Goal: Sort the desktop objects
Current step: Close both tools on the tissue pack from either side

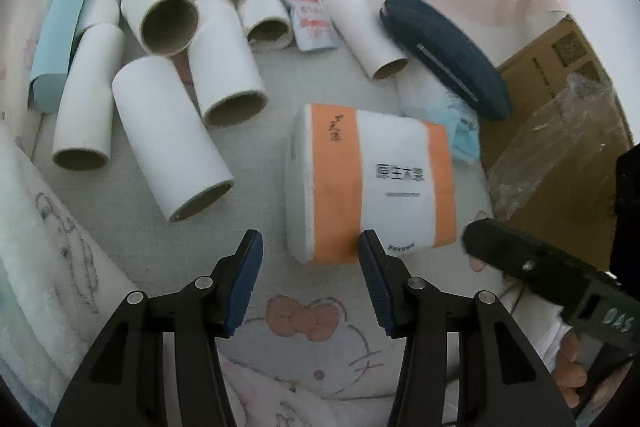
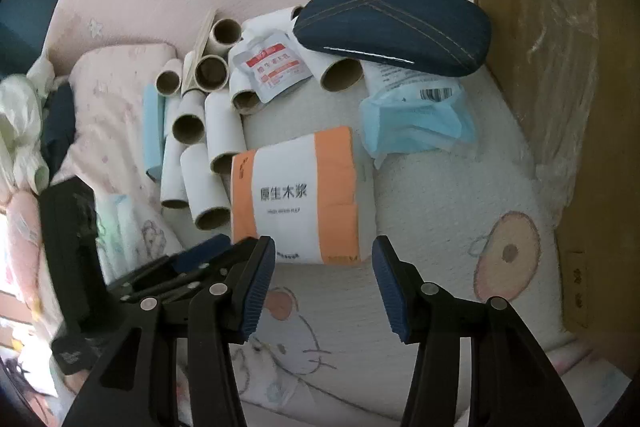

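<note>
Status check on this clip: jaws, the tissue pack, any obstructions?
Left gripper and right gripper: jaws open, empty. Tissue pack flat, just ahead, untouched. Cardboard tubes crowd one side; approach clear.

The supporting surface is a bed covered by a pink and white cartoon-print blanket. At centre lies an orange-and-white tissue pack. From 9 to 11 o'clock of the pack lies a pile of cardboard tubes. At 12 o'clock lies a white sachet. At 1 o'clock lie a denim case and a blue face mask. A cardboard box stands at 3 o'clock.
</note>
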`<action>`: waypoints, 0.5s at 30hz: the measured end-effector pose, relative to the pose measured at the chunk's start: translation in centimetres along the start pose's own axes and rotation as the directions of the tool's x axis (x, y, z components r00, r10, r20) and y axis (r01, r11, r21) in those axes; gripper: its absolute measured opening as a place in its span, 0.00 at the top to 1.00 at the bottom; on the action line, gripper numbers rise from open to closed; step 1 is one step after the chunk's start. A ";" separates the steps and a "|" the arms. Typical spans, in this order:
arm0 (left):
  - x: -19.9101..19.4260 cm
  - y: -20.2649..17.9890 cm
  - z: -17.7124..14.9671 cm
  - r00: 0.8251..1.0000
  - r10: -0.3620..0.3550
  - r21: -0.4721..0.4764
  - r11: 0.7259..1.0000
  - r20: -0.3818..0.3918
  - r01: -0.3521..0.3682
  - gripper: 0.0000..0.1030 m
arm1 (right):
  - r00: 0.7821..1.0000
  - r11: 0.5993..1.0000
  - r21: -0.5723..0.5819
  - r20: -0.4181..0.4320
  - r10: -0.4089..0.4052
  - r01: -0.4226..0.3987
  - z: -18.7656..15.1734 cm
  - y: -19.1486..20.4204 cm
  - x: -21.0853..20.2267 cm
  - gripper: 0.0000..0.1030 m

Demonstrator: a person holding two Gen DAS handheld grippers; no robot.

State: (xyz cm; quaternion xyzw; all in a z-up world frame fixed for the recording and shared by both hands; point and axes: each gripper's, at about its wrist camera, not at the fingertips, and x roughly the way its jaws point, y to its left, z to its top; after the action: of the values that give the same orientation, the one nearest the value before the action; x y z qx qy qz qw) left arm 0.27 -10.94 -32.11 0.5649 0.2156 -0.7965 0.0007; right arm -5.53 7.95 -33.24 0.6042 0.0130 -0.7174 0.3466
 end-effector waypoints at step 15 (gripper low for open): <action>0.1 1.4 0.3 0.993 -0.093 -0.122 0.989 -0.071 0.084 0.57 | 1.000 1.000 -0.003 -0.009 0.015 -0.015 1.1 1.4 0.8 0.53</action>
State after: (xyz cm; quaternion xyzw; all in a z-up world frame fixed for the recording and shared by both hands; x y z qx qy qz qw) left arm 0.27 -12.25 -32.61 0.5838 0.2875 -0.7593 -0.0091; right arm -5.78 6.03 -33.04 0.6069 0.0110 -0.7122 0.3526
